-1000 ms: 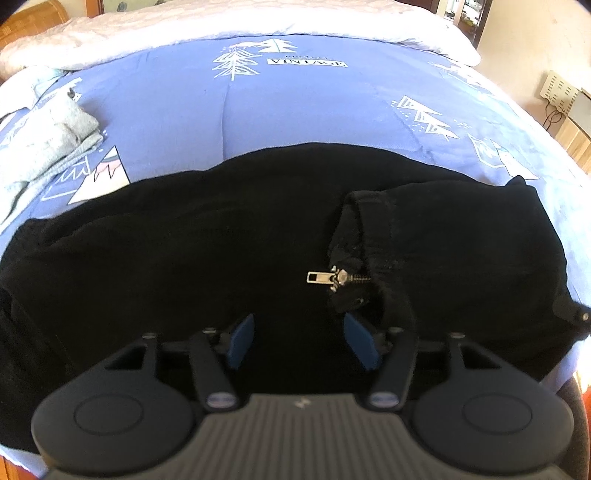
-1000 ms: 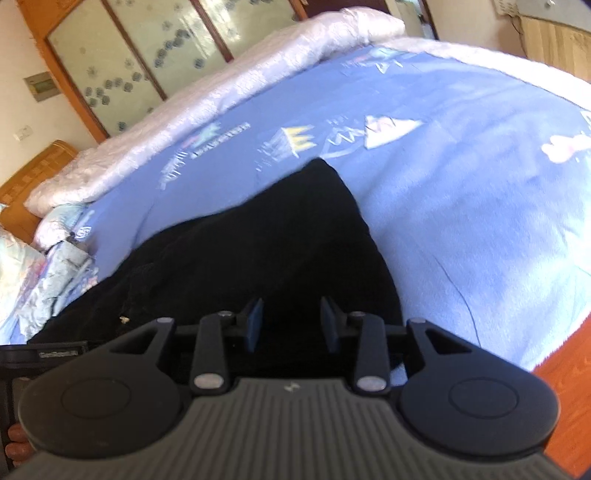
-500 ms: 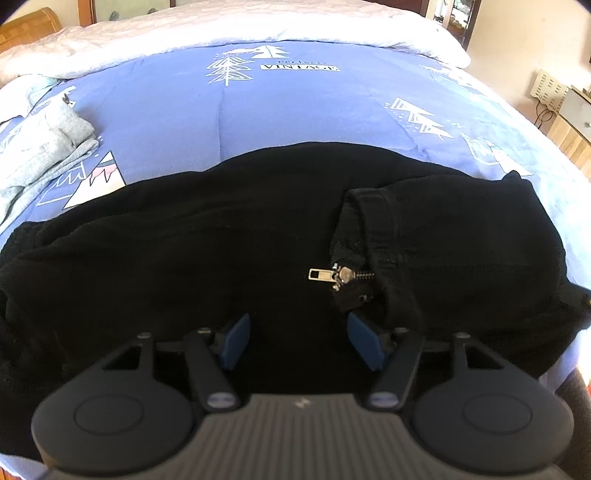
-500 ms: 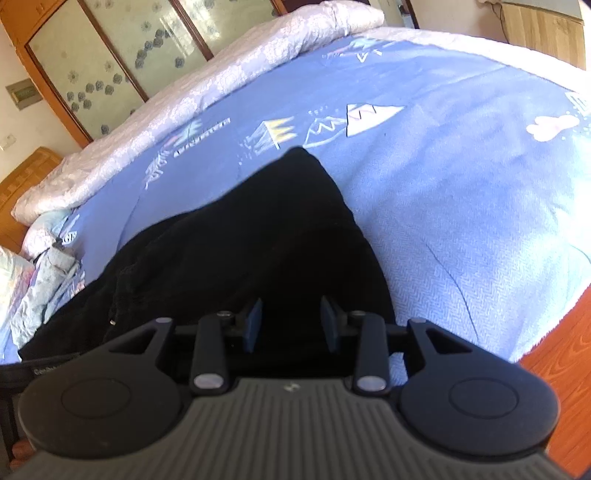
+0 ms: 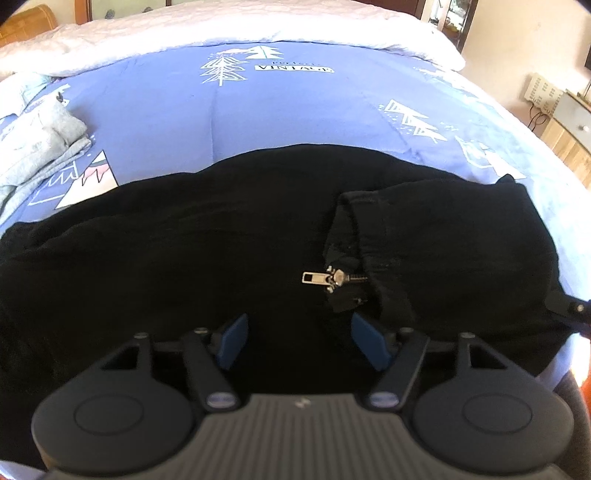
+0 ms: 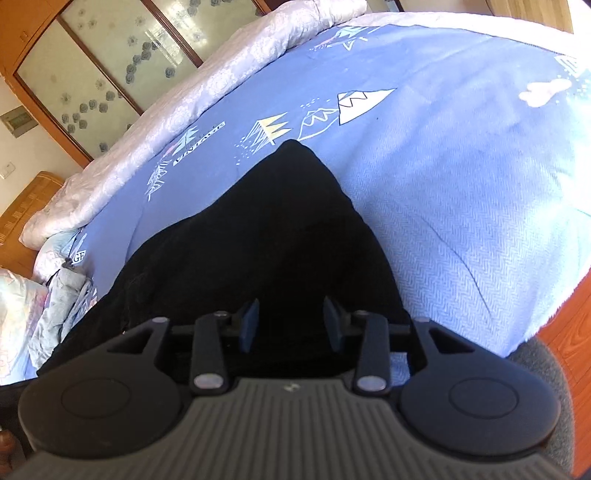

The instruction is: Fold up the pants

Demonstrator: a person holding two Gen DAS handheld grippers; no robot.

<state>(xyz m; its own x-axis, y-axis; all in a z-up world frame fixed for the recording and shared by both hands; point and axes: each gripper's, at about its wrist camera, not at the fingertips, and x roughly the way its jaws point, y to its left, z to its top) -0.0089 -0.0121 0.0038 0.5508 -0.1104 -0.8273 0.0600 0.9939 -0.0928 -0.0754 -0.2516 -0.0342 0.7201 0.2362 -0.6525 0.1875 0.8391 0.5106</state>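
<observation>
Black pants (image 5: 184, 251) lie spread across a blue printed bedspread (image 5: 280, 114). The waistband is folded over at the right, with a silver zipper pull (image 5: 314, 277) showing. My left gripper (image 5: 301, 341) is open and empty just above the pants, short of the zipper. In the right wrist view the pants (image 6: 266, 236) narrow to a pointed corner (image 6: 293, 146) on the bedspread (image 6: 461, 166). My right gripper (image 6: 291, 325) is open and empty over the near edge of the pants.
Folded grey and light clothes (image 5: 40, 147) lie at the left of the bed, also in the right wrist view (image 6: 62, 299). A white quilt (image 5: 229, 33) lies along the far side. Wooden floor (image 6: 569, 332) shows past the bed's right edge. A wardrobe (image 6: 110, 62) stands behind.
Both grippers stay open. The left view has shifted slightly, the pants lower in frame. The right gripper has tilted, so the pants' corner sits nearer the middle.
</observation>
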